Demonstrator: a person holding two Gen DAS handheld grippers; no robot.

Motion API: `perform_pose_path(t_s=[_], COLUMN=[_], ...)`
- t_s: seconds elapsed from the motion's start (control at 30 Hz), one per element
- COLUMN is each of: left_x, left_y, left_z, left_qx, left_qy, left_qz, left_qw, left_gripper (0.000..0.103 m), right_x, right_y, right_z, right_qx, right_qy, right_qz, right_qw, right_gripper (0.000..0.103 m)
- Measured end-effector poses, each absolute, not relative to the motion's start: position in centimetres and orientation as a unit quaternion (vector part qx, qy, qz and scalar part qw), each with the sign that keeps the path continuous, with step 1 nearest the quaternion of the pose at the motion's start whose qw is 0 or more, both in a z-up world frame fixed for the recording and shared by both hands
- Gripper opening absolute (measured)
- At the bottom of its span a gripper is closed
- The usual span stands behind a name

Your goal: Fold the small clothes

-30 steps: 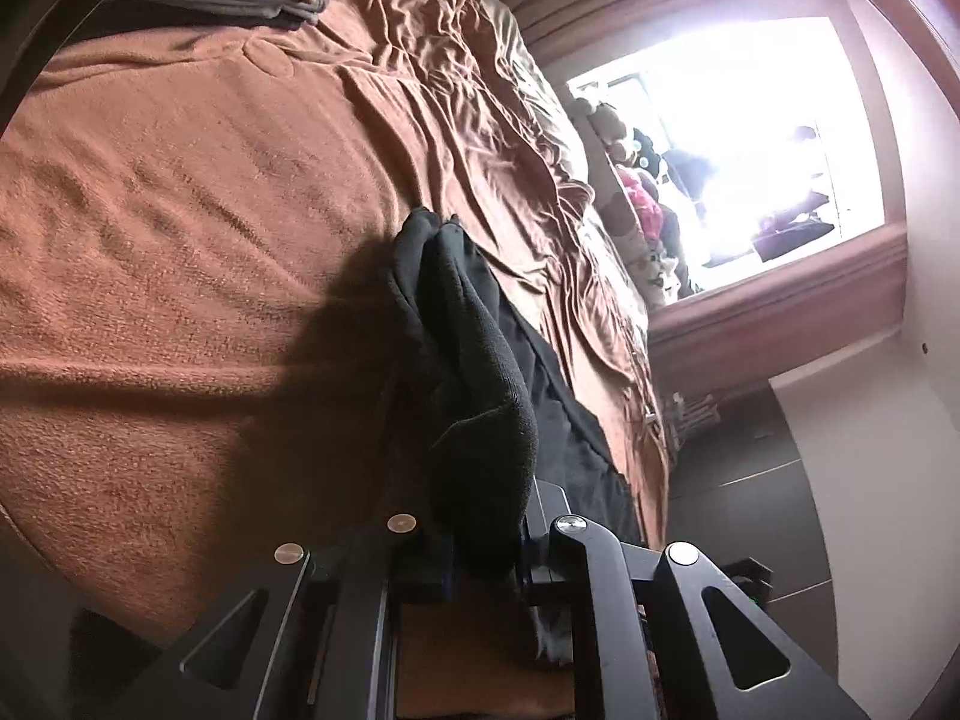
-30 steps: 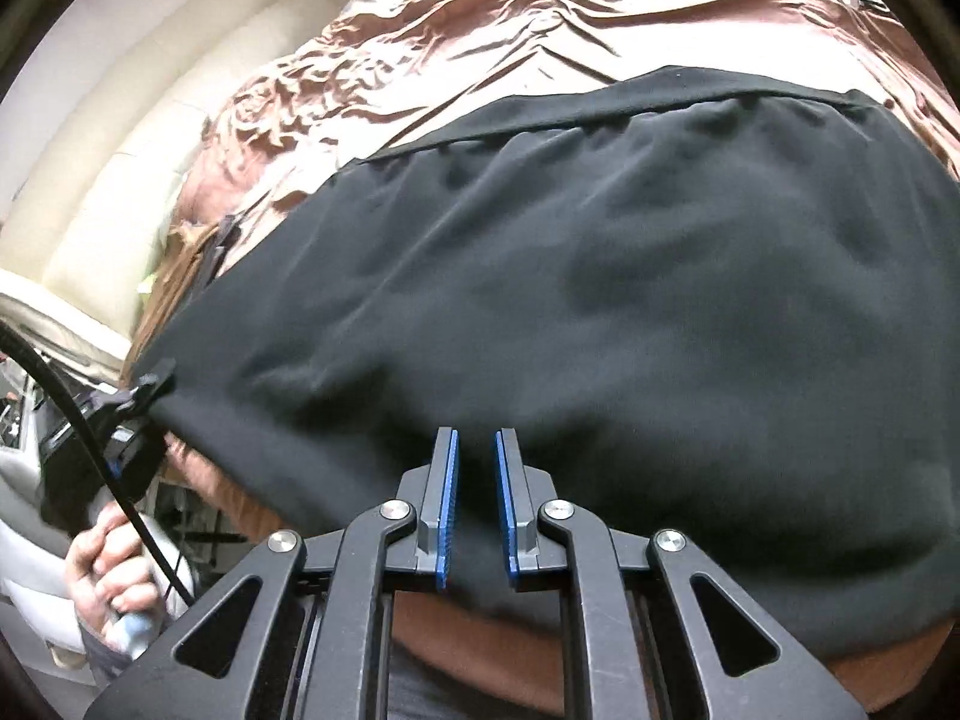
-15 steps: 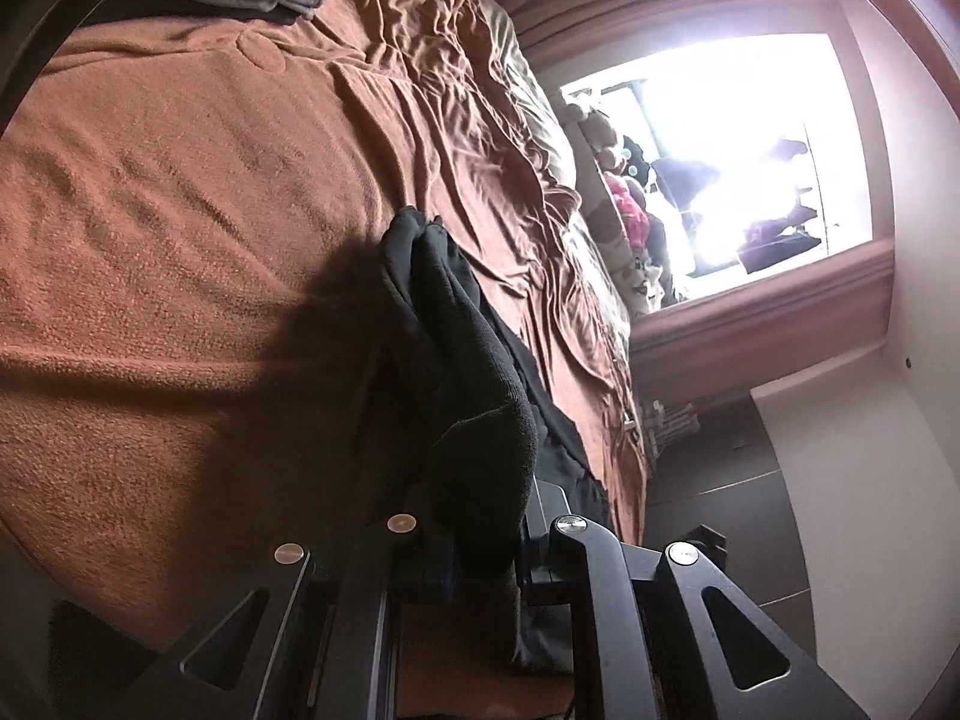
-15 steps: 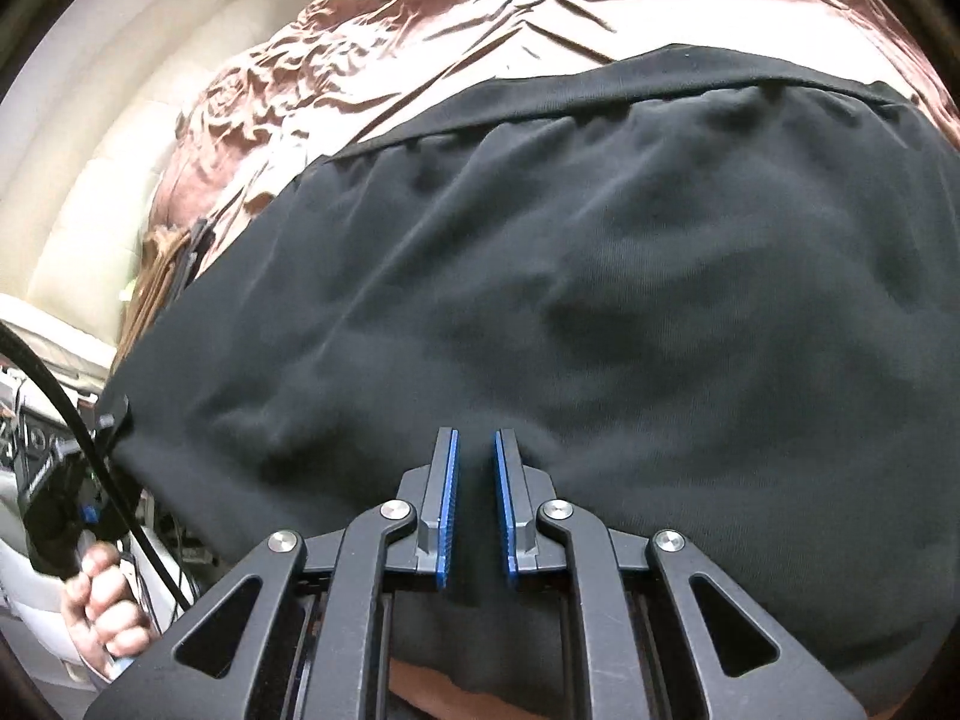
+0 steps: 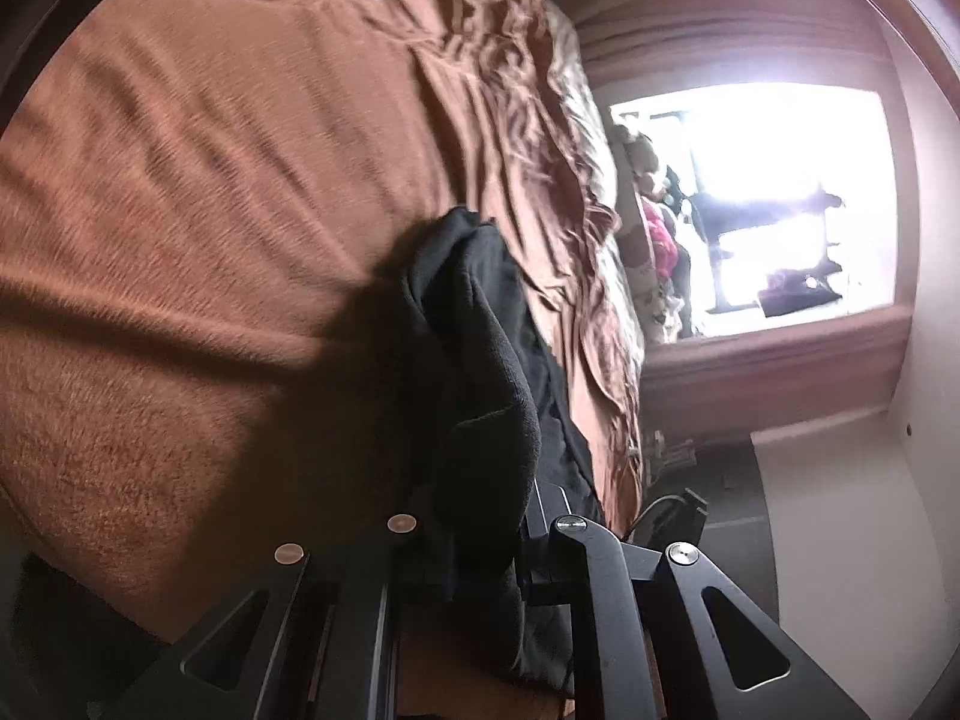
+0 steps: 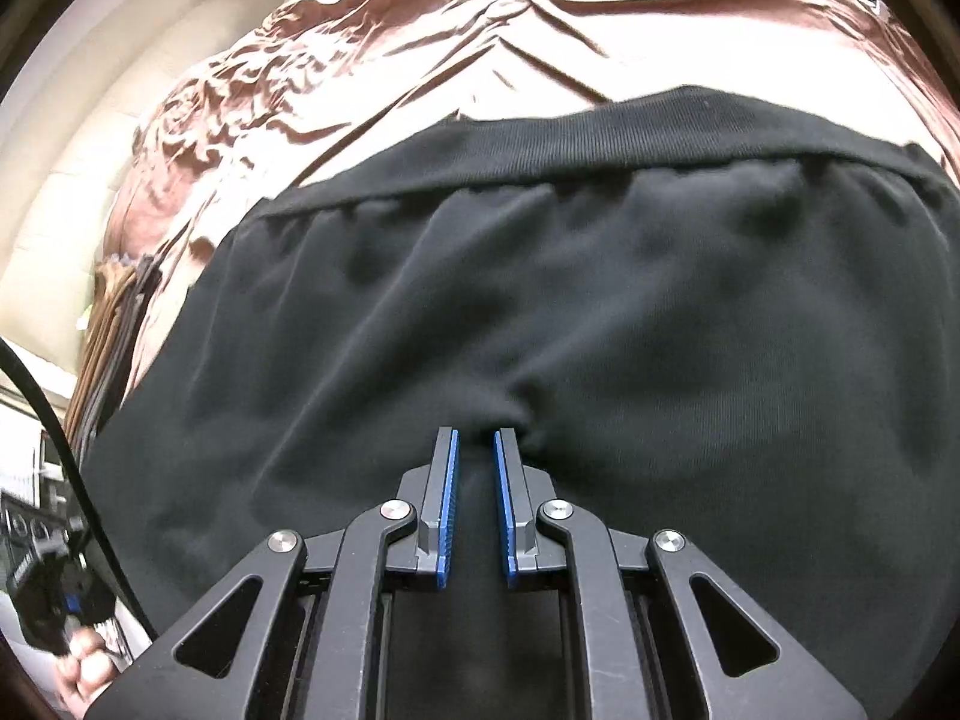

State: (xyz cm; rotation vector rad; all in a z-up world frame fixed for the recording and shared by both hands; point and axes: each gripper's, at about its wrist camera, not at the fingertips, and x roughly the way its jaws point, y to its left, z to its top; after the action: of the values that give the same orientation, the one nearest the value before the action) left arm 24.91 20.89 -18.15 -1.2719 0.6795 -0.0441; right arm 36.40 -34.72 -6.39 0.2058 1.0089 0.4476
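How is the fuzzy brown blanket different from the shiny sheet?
The blanket looks fuzzy and dull; the sheet looks glossy. The blanket lies fairly smooth with broad folds; the sheet is bunched into many small wrinkles. Both are brownish and cover the bed under the black garment.

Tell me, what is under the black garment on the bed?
The black garment lies over the brown bedcover, which shows beyond its waistband. Anything else beneath is covered by the cloth and cannot be seen.

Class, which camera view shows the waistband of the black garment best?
The right wrist view: the waistband runs across the frame as a ribbed strip with gathers below it, lying on the crumpled sheet. The left wrist view shows only a bunched fold of the black garment, with no waistband recognisable.
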Motion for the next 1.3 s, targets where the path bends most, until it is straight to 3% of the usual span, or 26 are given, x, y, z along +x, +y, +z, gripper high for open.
perform_pose_path(t_s=[0.73, 1.3], left_x=[23.5, 25.9], left_y=[21.1, 18.7], left_z=[-19.6, -14.2], left_qx=[-0.602, -0.608], left_qy=[0.286, 0.228], left_qz=[-0.042, -0.142], left_qw=[0.744, 0.747], left_gripper=[0.014, 0.014], right_x=[43.9, 34.1], right_y=[-32.5, -37.5], right_z=[-6.4, -2.8], right_qx=[0.093, 0.145], right_qy=[0.462, 0.441], right_qz=[0.145, 0.207], right_qw=[0.870, 0.861], right_gripper=[0.006, 0.010])
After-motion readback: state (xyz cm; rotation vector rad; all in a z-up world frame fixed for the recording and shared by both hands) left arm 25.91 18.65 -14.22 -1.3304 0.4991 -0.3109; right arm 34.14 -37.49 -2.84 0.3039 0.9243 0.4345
